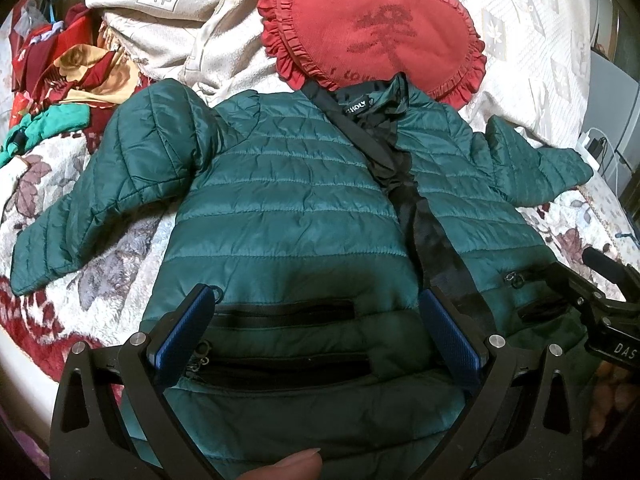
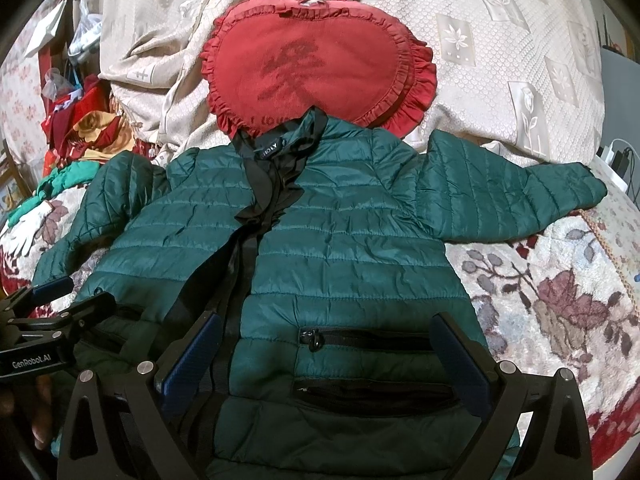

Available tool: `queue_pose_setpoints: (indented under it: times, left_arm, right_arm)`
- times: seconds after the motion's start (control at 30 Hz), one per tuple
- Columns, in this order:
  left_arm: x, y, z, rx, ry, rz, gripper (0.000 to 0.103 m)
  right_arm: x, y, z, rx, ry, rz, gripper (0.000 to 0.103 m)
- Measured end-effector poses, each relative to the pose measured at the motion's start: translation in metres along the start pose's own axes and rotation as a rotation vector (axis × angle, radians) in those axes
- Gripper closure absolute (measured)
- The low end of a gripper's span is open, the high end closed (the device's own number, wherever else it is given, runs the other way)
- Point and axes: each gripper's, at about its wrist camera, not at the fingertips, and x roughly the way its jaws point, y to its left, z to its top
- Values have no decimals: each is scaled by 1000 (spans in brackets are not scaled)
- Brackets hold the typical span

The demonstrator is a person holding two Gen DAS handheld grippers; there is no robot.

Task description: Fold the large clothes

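Green quilted jacket [image 1: 288, 200], collar label "HOLY", lies beneath both wide-apart claws [image 1: 316, 332] [image 2: 328, 356], one marked "GenRobot.AI".

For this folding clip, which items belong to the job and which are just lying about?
Job: dark green quilted puffer jacket, left tool, right tool.

Lying about: red heart-shaped ruffled cushion, cream patterned bedspread, floral fleece blanket, pile of red and gold fabric.

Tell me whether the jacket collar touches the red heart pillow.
Touching. In the right wrist view the jacket's collar lies over the red heart pillow's lower frilled edge, with no gap showing.
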Motion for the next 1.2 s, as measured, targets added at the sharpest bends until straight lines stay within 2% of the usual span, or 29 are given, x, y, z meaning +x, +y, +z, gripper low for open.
queue_pose_setpoints:
  times: [0.4, 0.53, 0.63, 0.7, 0.73, 0.77, 0.8, 0.83, 0.93, 1.07, 1.2]
  left_arm:
    - [1, 1, 1, -3, 8, -4, 0]
    - [-4, 13, 9, -65, 2, -38, 0]
    - [-22, 38, 27, -134, -45, -7, 0]
    - [-35, 59, 40, -172, -114, -19, 0]
    - [-36, 71, 45, -192, -125, -35, 0]
    - [-34, 78, 47, -197, -107, -32, 0]
    - [-27, 93, 49, -202, -44, -4, 0]
    - [-23, 103, 48, -205, -20, 6, 0]
    - [-13, 149, 29, -284, -13, 31, 0]
    - [-4, 231, -19, -466, -52, 27, 1]
    - [6, 299, -57, -649, -107, -67, 1]
  right_arm:
    - [0, 0, 0, 2, 2, 1, 1]
    - [0, 0, 0, 1, 2, 1, 1]
    - [-1, 0, 0, -3, -4, 0, 1]
    - [-1, 1, -1, -5, -10, 1, 1]
    - [-2, 1, -2, -4, -12, 3, 1]
    - [-1, 1, -2, -2, -12, 4, 1]
    - [-1, 0, -2, 1, -12, 6, 1]
    - [-2, 0, -2, 5, -12, 9, 1]
    - [-4, -2, -2, 14, -17, 15, 1]
    - [-4, -4, -2, 23, -14, 27, 1]
    - [0, -2, 0, 18, 1, 27, 1]
